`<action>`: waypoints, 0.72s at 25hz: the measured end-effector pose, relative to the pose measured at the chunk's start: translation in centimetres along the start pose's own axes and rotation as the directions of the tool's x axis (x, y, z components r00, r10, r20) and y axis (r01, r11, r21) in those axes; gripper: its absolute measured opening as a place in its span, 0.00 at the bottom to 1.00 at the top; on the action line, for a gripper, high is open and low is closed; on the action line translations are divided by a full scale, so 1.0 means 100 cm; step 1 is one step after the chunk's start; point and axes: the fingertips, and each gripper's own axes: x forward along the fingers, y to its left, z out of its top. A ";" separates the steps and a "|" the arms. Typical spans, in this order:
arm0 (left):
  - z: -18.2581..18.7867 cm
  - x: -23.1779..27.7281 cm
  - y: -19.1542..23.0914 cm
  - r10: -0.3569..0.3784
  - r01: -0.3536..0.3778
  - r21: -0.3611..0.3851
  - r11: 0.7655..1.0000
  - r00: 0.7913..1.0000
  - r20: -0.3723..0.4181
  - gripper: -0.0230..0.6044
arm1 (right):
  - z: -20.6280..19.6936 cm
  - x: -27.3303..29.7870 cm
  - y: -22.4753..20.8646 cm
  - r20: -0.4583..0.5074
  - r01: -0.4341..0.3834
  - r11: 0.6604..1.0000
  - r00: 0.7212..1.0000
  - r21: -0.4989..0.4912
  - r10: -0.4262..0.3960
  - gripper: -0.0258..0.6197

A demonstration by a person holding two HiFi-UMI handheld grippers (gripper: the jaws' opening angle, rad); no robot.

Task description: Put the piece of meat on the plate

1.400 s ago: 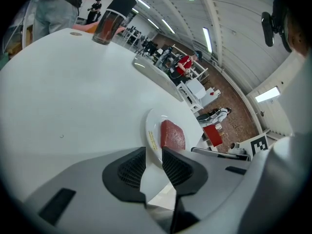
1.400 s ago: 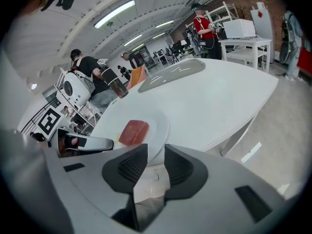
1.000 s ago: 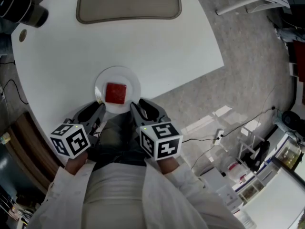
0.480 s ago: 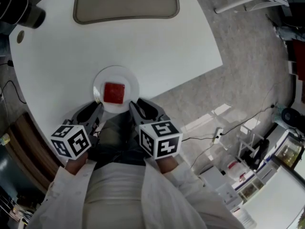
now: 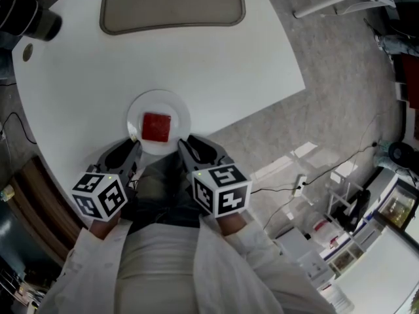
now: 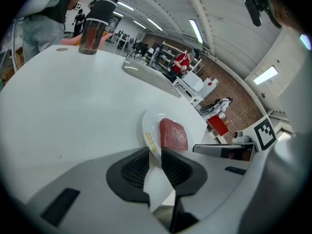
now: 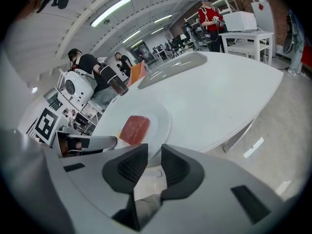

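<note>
A red square piece of meat (image 5: 156, 127) lies flat in the middle of a small white plate (image 5: 181, 114) near the front edge of the white table (image 5: 249, 70). My left gripper (image 5: 128, 151) hovers just in front of the plate's near left rim, and its jaws are shut with nothing between them. On the near right side my right gripper (image 5: 190, 146) is also shut and empty. In the left gripper view the meat (image 6: 173, 134) and plate (image 6: 148, 128) sit just past the gripper (image 6: 155, 152). The right gripper view shows the meat (image 7: 134, 129) on the plate (image 7: 160, 120) beyond its gripper (image 7: 154, 155).
A beige tray-like inset (image 5: 173, 5) lies at the table's far side. A dark cup (image 5: 29, 15) stands at the far left corner. Cables and a power strip (image 5: 302, 185) lie on the grey floor to the right. People stand in the background of both gripper views.
</note>
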 end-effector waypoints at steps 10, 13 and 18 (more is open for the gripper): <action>0.018 -0.006 -0.001 -0.008 0.007 0.052 0.999 1.000 0.024 0.16 | 0.016 -0.003 0.007 0.045 -0.001 1.000 0.999 -0.005 0.002 0.17; 0.022 -0.008 0.000 -0.017 0.015 0.060 0.998 0.999 0.031 0.16 | 0.020 -0.005 0.011 0.067 0.007 1.000 0.998 -0.009 -0.006 0.17; 0.037 -0.012 0.000 -0.043 0.040 0.086 0.995 0.998 0.037 0.16 | 0.031 -0.006 0.018 0.098 0.020 1.000 0.995 0.009 -0.021 0.17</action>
